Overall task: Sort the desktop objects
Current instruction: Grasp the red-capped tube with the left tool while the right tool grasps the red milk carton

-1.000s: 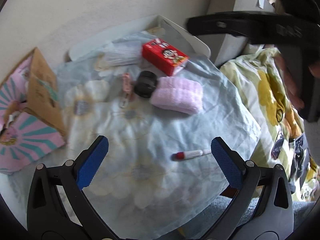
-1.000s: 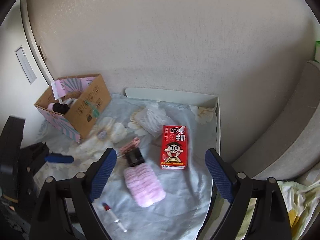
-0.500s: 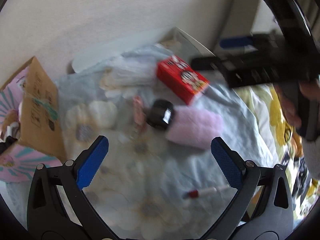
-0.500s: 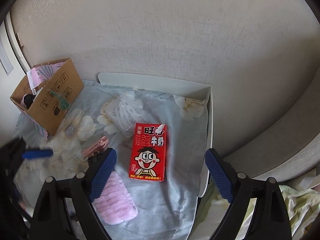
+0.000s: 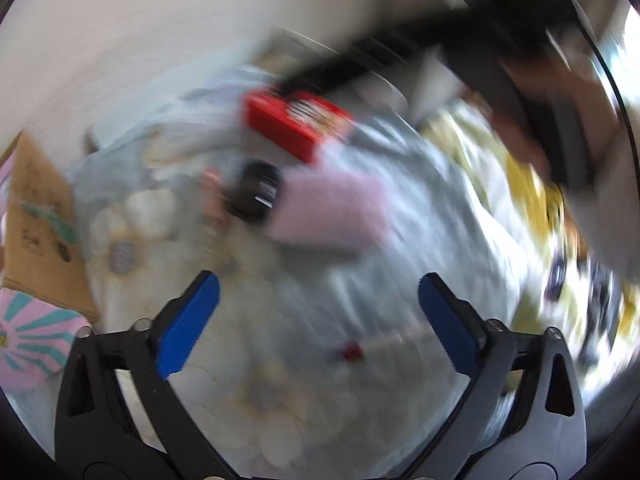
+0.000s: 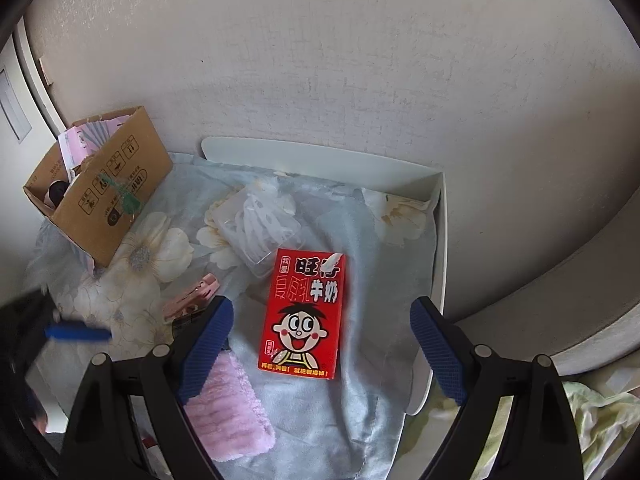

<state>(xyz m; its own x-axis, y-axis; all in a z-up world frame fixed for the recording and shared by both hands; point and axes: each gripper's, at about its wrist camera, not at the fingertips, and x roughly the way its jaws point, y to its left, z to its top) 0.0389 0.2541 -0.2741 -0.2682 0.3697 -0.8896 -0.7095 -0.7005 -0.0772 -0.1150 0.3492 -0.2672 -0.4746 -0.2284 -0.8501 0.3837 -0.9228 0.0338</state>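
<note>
Right gripper (image 6: 320,336): jaws are held wide apart above the table, nothing gripped; the red milk carton is framed between the blue pads with a clear gap on each side.
Left gripper (image 5: 318,316): jaws are seen spread wide with nothing pinched, and have just been closing a little; the view is heavily smeared by motion.
Red milk carton (image 6: 304,314): laid flat on the floral cloth, cartoon face up, near the right side of the table; in the left wrist view it is seen as a red blur (image 5: 296,122) at the far side.
Pink towel (image 6: 230,412): rolled and lying just left of the carton's near end, partly hidden behind the right gripper's left finger.
Black round object (image 5: 252,192): found touching the towel's (image 5: 328,212) left end; too blurred to be named further.
Pink clip (image 6: 192,298): lying on the cloth left of the carton.
Clear plastic box (image 6: 260,230): set just behind the carton, white pieces inside.
Pen (image 5: 372,346): red-capped, lying on the cloth near the left gripper's right pad, not touched.
Cardboard box (image 6: 104,192): open, standing at the table's far left corner.
Floral cloth (image 6: 360,400): spread over the white table (image 6: 320,156).
</note>
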